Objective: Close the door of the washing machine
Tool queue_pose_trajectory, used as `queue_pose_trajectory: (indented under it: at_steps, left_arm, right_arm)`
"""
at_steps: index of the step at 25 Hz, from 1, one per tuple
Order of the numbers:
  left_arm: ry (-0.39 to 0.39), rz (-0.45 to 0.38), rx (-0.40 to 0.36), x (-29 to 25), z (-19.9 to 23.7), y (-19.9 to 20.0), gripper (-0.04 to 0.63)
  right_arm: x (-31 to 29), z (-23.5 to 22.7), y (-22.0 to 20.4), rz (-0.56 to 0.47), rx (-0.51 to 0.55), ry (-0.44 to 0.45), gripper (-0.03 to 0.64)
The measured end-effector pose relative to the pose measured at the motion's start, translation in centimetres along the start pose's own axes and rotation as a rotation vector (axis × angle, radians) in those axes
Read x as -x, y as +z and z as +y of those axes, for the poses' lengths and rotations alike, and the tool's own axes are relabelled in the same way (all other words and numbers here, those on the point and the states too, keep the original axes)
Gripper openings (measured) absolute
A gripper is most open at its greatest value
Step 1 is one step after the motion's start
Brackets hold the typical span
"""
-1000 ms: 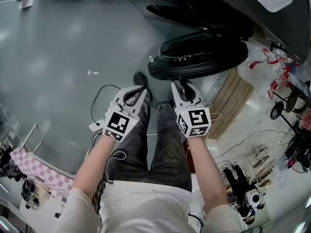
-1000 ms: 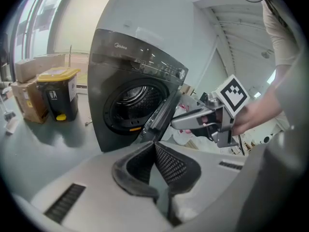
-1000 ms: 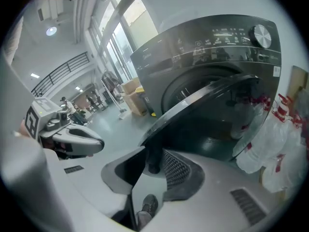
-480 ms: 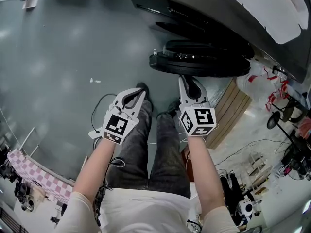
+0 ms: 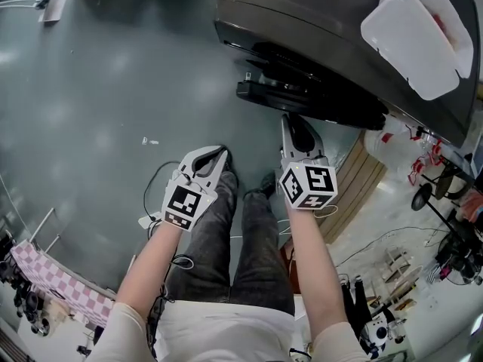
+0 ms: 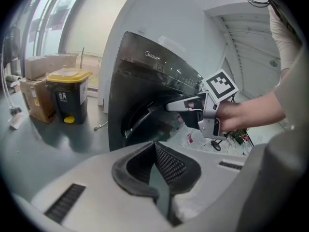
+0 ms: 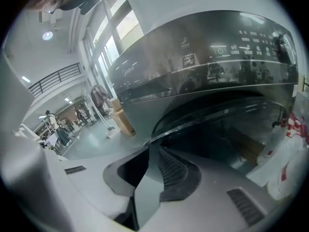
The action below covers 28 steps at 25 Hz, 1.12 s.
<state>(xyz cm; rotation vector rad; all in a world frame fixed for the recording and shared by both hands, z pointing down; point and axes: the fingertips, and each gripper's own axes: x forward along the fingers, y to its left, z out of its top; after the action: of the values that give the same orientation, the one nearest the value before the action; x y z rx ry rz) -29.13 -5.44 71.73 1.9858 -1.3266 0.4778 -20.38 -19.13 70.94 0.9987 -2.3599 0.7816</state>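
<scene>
**Washing-machine door near the end of its swing.** The washing machine (image 5: pixel 324 29), a dark grey front-loader, stands on the floor (image 5: pixel 90 89) ahead of the person. Its round door (image 5: pixel 302 96) lies close to the front panel but not flush, and a dark gap shows along its free edge.

The right tongs (image 5: pixel 290 121) point at the door's outer face, with their tips at or just short of it; contact cannot be told. Their jaws are a narrow slit apart and closing, with nothing between them. The left tongs (image 5: pixel 223 151) hang well to the side above the person's leg, tips together and empty, and take no part.

A white tub (image 5: pixel 423 36) rests on top of the machine.

Progress, as judged: the door is most of the way home. What is left is a final push from the right tongs until the door seats flush and latches. No view shows the latch engaged.
</scene>
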Motion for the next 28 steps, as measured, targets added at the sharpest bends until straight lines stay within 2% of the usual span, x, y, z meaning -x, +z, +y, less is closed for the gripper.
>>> queue_pose_trajectory:
  at_steps: [8, 15, 24, 28]
  left_arm:
    - [-0.004, -0.043, 0.011, 0.0, 1.0, 2.4, 0.009]
    - [-0.007, -0.028, 0.016, 0.4, 1.6, 1.6, 0.008]
    - [0.001, -0.012, 0.020, 1.2, 2.2, 0.7, 0.008]
    - [0.004, -0.013, 0.012, 1.5, 2.2, 0.6, 0.009]
  right_arm:
    - [-2.1, -1.4, 3.0, -0.051, 0.030, -0.028, 0.064]
    - [-2.6, -1.8, 3.8, -0.071, -0.008, -0.082, 0.032]
    - [-3.0, -2.1, 4.2, -0.065, 0.062, -0.115, 0.029]
    - [-3.6, -2.5, 4.7, -0.076, 0.019, -0.133, 0.028]
